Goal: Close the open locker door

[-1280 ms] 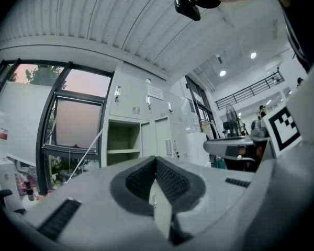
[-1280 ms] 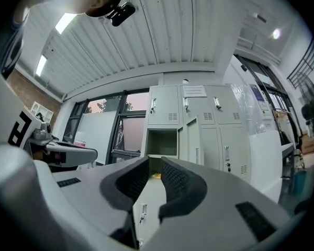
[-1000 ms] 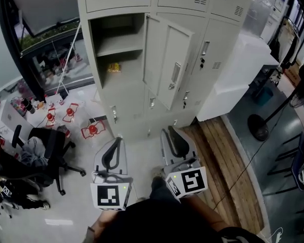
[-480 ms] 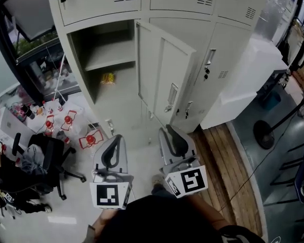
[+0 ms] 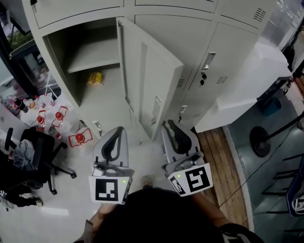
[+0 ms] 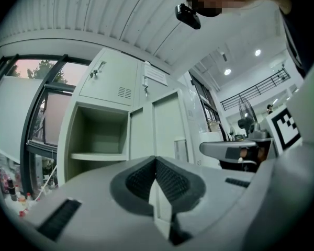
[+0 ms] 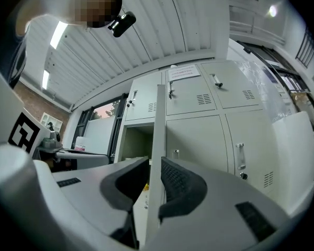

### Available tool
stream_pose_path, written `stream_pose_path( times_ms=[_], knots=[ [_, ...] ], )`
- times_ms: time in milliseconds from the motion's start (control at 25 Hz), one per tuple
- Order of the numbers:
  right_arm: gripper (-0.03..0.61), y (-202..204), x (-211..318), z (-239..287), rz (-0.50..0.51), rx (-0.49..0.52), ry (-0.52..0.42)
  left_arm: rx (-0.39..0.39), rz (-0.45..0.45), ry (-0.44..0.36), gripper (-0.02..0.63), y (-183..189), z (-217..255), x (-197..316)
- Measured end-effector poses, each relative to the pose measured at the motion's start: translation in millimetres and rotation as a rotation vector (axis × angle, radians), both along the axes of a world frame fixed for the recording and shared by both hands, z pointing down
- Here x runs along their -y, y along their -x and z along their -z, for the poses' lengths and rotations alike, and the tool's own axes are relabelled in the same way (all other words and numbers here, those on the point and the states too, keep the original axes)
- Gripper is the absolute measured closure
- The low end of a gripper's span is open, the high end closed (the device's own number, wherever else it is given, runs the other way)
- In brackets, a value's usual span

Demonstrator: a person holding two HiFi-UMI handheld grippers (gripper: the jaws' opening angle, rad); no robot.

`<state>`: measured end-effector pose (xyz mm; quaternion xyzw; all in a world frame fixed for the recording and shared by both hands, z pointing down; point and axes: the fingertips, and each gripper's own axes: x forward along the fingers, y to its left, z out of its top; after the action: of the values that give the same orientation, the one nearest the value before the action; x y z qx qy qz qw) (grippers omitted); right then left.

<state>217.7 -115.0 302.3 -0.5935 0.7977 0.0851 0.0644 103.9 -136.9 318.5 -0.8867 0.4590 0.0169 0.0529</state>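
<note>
My left claw [image 5: 121, 129] is shut and my right claw [image 5: 167, 125] narrowly apart, both empty near the door [image 5: 147, 80]; I judge it stiff, light steel, best pushed beside its handle [image 5: 156, 107].

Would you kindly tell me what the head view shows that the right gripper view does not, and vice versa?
Head view only: the office chair and the wooden floor strip. Right gripper view only: the ribbed ceiling and a paper notice on the upper lockers. Both: the open locker door, seen edge-on in the right gripper view.
</note>
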Motion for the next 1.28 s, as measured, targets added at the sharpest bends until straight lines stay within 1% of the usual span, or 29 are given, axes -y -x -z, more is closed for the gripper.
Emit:
stream_pose_path(
  times_ms=[120,200,280,320,480,600,680,800,880,960,1120,1240,1280],
  knots=[
    [0.511,-15.6,9.0,0.7,0.053,-0.001,0.0,-0.007,0.01,-0.003,0.612,-17.6,-0.8,9.7],
    [0.511,-22.8,15.9,-0.1,0.105,-0.01,0.01,-0.008,0.022,-0.001,0.612,-25.5,-1.8,15.3],
    [0.511,-27.3,23.5,-2.2,0.17,-0.017,0.028,-0.006,0.029,-0.016,0.612,-31.1,-0.6,19.9],
    [0.511,-28.3,27.0,-3.4,0.207,-0.017,0.038,-0.003,0.032,-0.024,0.612,-32.9,0.0,21.8],
    [0.511,-27.6,37.4,-9.3,0.372,-0.017,0.078,0.016,0.066,0.008,0.612,-32.2,-8.1,28.0],
    [0.511,-25.6,42.9,-15.2,0.504,-0.016,0.124,0.02,0.085,-0.011,0.612,-29.2,-5.1,32.5],
    [0.505,-22.5,44.5,-18.1,0.599,-0.01,0.153,0.023,0.096,-0.024,0.612,-25.6,-2.8,35.5],
    [0.486,-17.1,42.0,-19.8,0.731,-0.019,0.166,0.026,0.108,-0.047,0.612,-18.9,0.2,39.4],
    [0.466,-15.0,39.1,-20.2,0.799,-0.026,0.167,0.034,0.121,-0.031,0.612,-15.2,0.2,41.3],
    [0.453,-12.5,37.9,-19.7,0.838,-0.03,0.164,0.046,0.139,-0.006,0.612,-9.8,-4.1,42.9],
    [0.44,1.8,39.0,-20.7,0.877,-0.038,0.161,0.048,0.147,-0.051,0.612,-1.7,-1.8,44.1],
    [0.429,17.2,39.5,-23.7,0.911,-0.06,0.165,0.046,0.177,-0.003,0.612,6.3,-5.7,43.3],
    [0.425,22.9,39.4,-24.5,0.926,-0.067,0.167,0.046,0.187,0.001,0.612,10.0,-5.8,43.2]
  ],
)
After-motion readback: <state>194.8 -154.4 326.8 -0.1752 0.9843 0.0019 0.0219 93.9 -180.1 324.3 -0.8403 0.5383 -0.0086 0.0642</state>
